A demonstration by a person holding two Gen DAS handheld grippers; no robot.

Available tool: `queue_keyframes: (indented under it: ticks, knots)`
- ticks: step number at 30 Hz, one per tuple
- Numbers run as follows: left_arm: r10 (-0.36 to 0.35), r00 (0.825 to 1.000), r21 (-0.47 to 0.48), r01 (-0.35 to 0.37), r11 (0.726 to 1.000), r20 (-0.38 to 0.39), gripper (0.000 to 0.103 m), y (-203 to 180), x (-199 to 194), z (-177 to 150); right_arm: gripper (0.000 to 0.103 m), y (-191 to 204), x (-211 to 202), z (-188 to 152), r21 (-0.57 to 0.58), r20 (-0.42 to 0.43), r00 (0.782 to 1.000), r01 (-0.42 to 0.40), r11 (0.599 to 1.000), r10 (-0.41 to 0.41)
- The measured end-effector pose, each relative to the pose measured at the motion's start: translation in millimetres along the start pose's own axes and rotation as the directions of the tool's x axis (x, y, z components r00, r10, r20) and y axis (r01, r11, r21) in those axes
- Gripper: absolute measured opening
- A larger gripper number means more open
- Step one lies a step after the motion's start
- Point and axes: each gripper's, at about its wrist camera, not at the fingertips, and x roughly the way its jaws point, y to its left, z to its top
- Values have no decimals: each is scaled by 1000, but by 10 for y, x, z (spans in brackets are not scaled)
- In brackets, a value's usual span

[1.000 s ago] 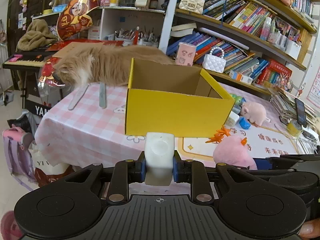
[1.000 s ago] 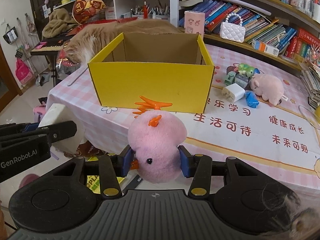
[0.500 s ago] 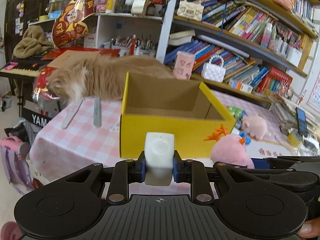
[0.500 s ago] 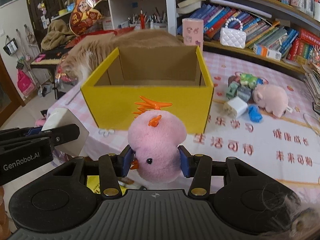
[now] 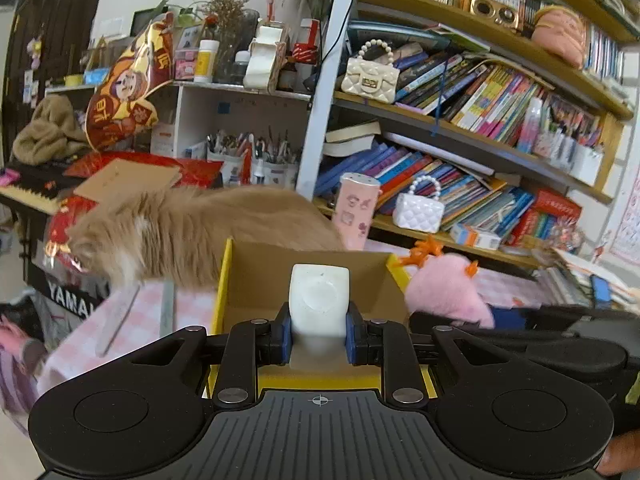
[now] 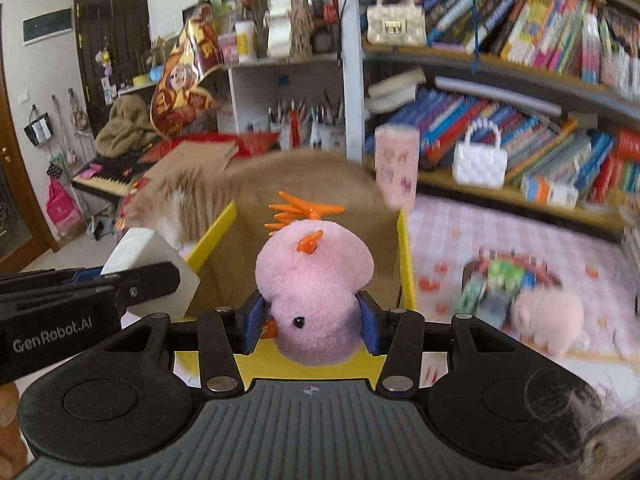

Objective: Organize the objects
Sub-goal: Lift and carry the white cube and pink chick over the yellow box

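Left claw (image 5: 319, 338) pinched on white cube (image 5: 319, 298); right claw (image 6: 311, 322) pinched on pink plush chick (image 6: 314, 290). Both held above near rim of yellow box (image 5: 224, 280). Release advised only once well inside walls; cat (image 5: 192, 236) behind box to be avoided.

You're in a lived-in home study — beyond the jaws, crowded bookshelves (image 5: 472, 120), pen cups (image 5: 256, 164), a keyboard piano (image 6: 108, 178) off left, and a fluffy cat (image 5: 192, 236) lying on the pink-checked worktop (image 6: 500, 232) among plush toys.

"GenRobot.AI" on left gripper (image 6: 150, 280), "YAMA" on keyboard (image 5: 68, 300)
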Motion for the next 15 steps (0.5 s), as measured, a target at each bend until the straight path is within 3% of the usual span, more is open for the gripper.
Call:
queue_keyframes:
  ticks: [4, 8, 15]
  knots:
    - [33, 999, 4, -33, 999, -25, 23, 4, 288, 52, 45, -92, 339, 78, -33, -7, 1000, 15, 999, -16]
    - [77, 995, 15, -76, 997, -64, 23, 12, 584, 50, 45, -171, 754, 59, -84, -69, 997, 18, 996, -24]
    - [130, 982, 46, -124, 991, -140, 23, -14, 1005, -13, 45, -230, 1275, -42, -222, -140, 990, -38, 974, 7]
